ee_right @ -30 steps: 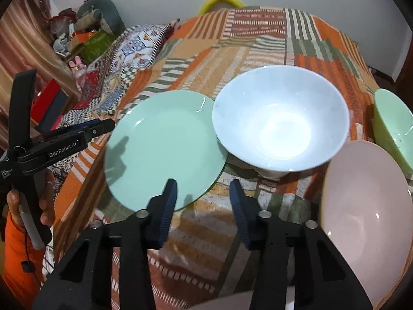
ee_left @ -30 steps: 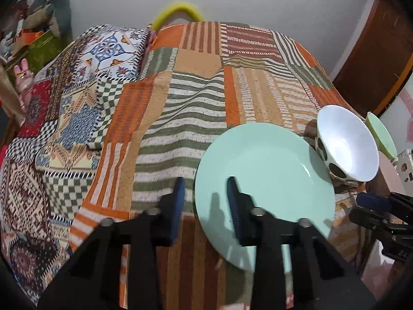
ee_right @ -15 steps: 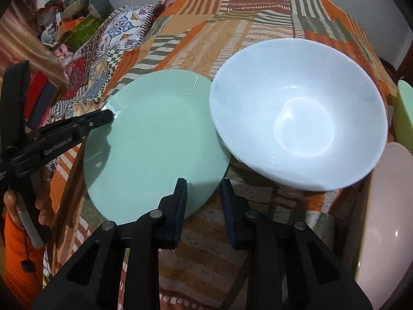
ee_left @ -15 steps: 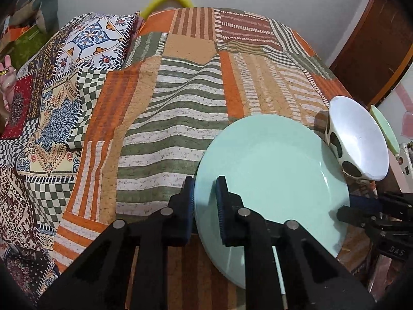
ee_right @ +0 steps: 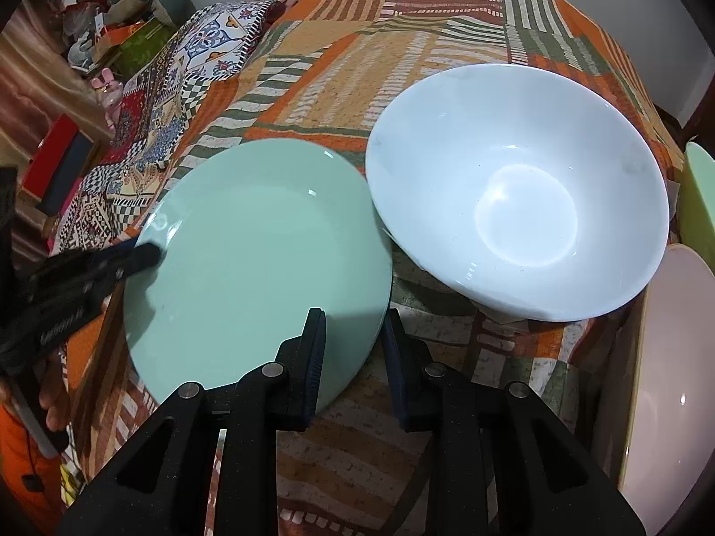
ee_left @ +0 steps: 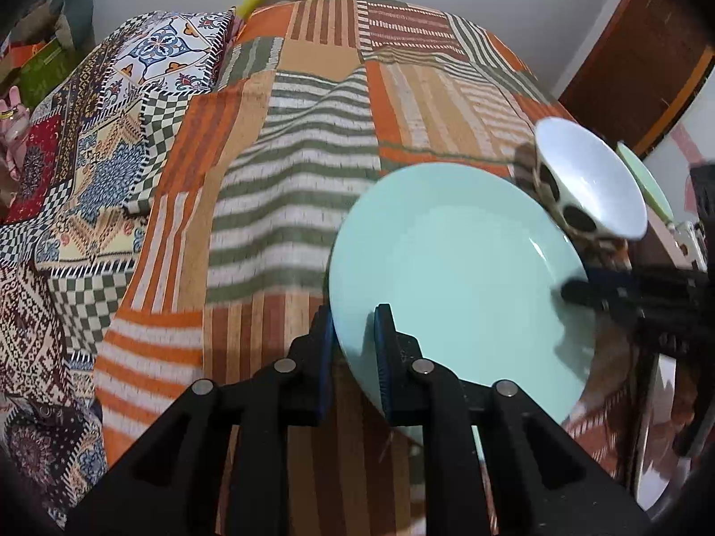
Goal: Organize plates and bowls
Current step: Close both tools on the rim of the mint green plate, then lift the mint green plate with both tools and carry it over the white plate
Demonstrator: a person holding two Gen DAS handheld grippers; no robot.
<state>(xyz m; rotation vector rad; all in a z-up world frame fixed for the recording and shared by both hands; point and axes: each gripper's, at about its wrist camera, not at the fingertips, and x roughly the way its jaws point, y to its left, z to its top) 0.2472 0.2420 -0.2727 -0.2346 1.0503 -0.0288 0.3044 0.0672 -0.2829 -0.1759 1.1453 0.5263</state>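
Grippers: your left (ee_left: 353, 335) and right (ee_right: 353, 335) both clamp the plate (ee_left: 451, 277) rim. Step: pickup. Next: lift it level, clear of the bowl (ee_right: 518, 192).

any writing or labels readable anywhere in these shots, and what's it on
White lettering on the side of the left gripper, right wrist view: blurred and at an angle, cannot be read.
Boxes beside the patchwork cloth: print too small to read.
Green plate and white bowl: no text.

Black plastic grippers with dark blue pads (ee_right: 316, 348) and round silver screws (ee_left: 421, 366) were seen. An orange sleeve (ee_right: 18, 469) was worn.
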